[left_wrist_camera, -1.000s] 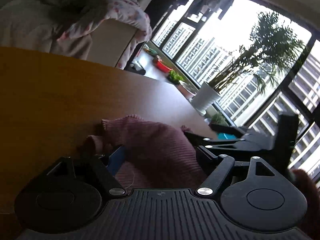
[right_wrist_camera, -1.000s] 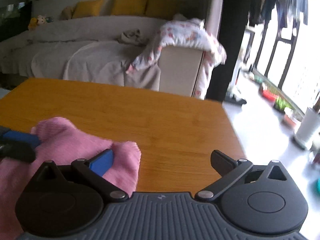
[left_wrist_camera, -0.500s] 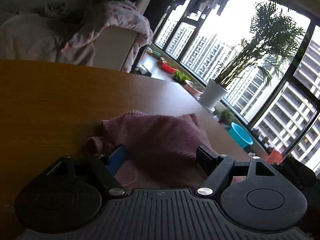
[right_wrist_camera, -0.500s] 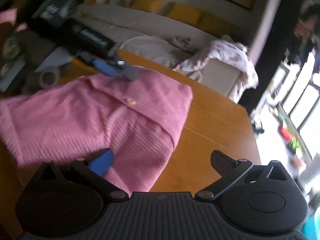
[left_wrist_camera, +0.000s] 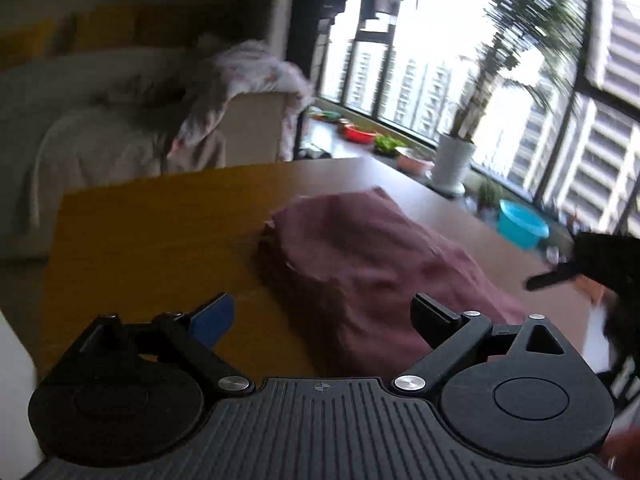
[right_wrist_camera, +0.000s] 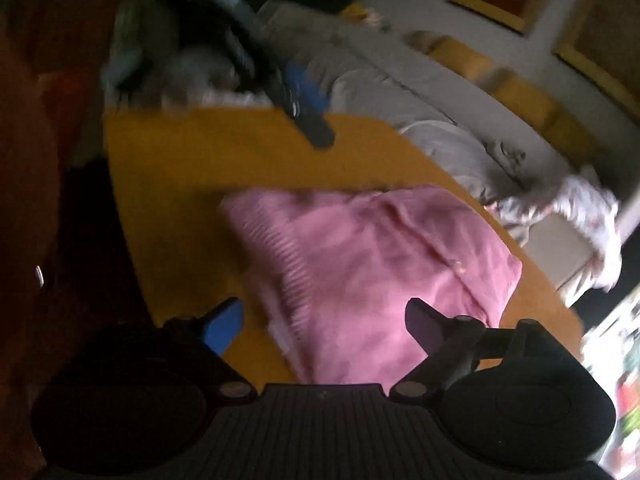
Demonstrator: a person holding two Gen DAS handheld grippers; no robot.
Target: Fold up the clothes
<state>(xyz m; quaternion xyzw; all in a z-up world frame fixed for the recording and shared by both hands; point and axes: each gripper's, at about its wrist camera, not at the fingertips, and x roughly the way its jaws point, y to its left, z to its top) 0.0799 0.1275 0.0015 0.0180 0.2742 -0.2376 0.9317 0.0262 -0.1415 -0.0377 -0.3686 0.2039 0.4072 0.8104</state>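
A pink knit sweater [left_wrist_camera: 360,256] lies bunched and folded on the wooden table [left_wrist_camera: 152,240]. My left gripper [left_wrist_camera: 324,320] hovers just short of its near edge, jaws opening, with nothing pressed between the pads. In the right wrist view the sweater [right_wrist_camera: 380,264] lies under and beyond my right gripper [right_wrist_camera: 326,324]. Its jaws are closing but stand apart, and the pads do not press the cloth. Each gripper shows in the other's view: the right one [left_wrist_camera: 592,268] at the far right, the left one [right_wrist_camera: 304,116] above the table's far side.
A grey-covered sofa [left_wrist_camera: 100,132] with a flowered blanket [left_wrist_camera: 256,76] stands beyond the table. By the big windows stand a white plant pot [left_wrist_camera: 452,160] and a teal basin [left_wrist_camera: 520,228]. A dark red sleeve [right_wrist_camera: 24,200] fills the left of the right wrist view.
My left gripper let go of the sweater, opened wider and drew back and up. The right gripper rolled and swung round. The sweater now lies free on the table.
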